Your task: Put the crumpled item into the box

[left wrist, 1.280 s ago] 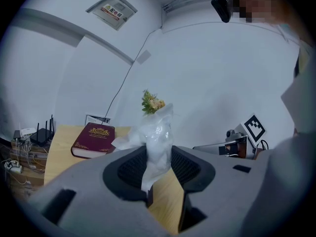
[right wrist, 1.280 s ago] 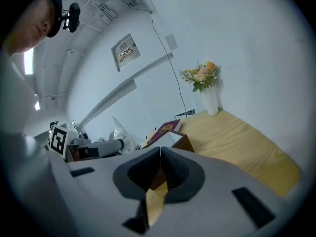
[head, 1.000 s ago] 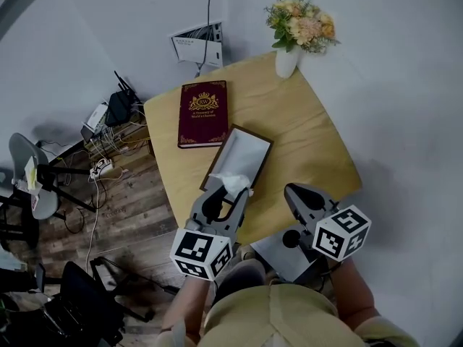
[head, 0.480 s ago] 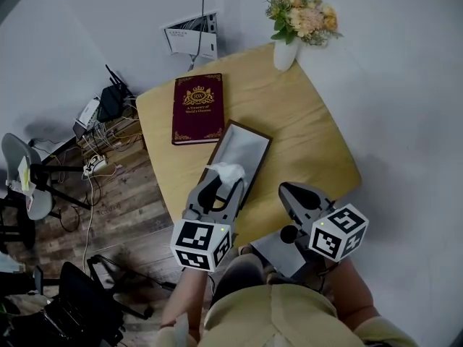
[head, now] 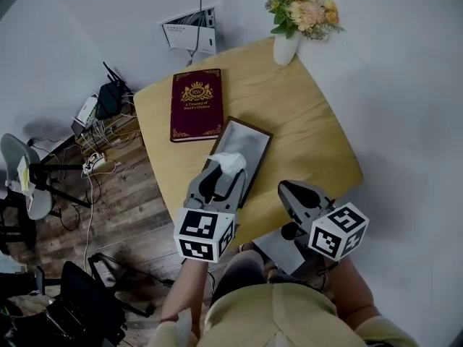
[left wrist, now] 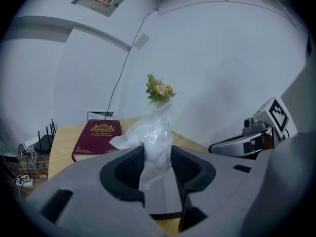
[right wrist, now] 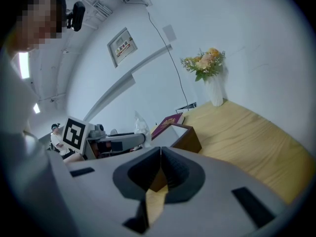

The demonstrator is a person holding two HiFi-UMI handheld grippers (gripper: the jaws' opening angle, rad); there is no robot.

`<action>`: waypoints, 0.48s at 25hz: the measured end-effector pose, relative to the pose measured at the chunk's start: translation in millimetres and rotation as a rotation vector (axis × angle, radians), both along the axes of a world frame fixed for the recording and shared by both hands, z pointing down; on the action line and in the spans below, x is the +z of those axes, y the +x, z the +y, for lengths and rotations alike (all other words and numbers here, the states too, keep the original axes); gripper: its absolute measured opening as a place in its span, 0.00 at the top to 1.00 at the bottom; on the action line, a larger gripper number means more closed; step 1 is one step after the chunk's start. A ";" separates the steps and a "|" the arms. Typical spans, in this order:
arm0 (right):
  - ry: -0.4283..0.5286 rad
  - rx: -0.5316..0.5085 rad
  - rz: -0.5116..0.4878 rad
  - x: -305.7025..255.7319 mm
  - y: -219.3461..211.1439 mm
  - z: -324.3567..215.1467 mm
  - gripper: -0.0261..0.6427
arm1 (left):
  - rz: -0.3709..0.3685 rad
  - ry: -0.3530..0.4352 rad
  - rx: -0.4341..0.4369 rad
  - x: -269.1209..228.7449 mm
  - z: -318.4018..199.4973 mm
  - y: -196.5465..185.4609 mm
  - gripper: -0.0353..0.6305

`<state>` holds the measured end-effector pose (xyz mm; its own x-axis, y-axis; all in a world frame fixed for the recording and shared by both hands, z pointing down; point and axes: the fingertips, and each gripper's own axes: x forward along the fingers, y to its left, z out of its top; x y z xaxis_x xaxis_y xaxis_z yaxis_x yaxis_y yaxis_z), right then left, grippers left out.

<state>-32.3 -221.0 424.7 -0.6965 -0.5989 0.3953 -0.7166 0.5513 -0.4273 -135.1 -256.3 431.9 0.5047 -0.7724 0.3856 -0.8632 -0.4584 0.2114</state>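
A crumpled white tissue (left wrist: 155, 142) is pinched between the pads of my left gripper (left wrist: 157, 163); in the head view the tissue (head: 229, 162) hangs over the near end of the box. The box (head: 241, 147) is a shallow dark-framed tray with a pale inside, lying on the wooden table (head: 304, 136) beside a maroon book (head: 196, 103). My left gripper (head: 223, 180) hovers at the box's near edge. My right gripper (head: 298, 194) sits to the right near the table's front edge, jaws together with nothing in them (right wrist: 159, 169). The box's corner (right wrist: 187, 137) shows beyond them.
A white vase of flowers (head: 295, 16) stands at the table's far corner. Left of the table are a router, cables and a power strip (head: 98, 161) on the wooden floor, and a chair (head: 29, 186). White walls border the far and right sides.
My left gripper has carried the tissue forward and slightly down, from before the box's near edge to over its near end. The right gripper has stayed put.
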 end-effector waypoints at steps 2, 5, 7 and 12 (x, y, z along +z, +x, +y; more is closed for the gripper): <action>-0.004 0.003 -0.002 0.8 0.8 0.0 0.92 | -0.014 0.005 -0.008 0.2 -3.9 0.4 0.70; -0.006 0.006 -0.010 0.5 1.3 0.8 0.92 | -0.028 0.029 -0.036 -2.0 -8.2 -2.6 0.61; -0.006 0.010 -0.013 0.4 2.0 1.5 0.92 | -0.026 0.036 -0.043 -2.8 -9.2 -4.0 0.58; -0.009 0.016 -0.013 2.1 3.8 5.6 0.92 | -0.017 0.032 -0.041 -3.1 -5.0 -4.5 0.58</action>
<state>-28.5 -215.3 426.8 -0.6921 -0.6063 0.3916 -0.7195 0.5358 -0.4418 -139.6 -261.3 428.8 0.4664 -0.8040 0.3688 -0.8845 -0.4292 0.1828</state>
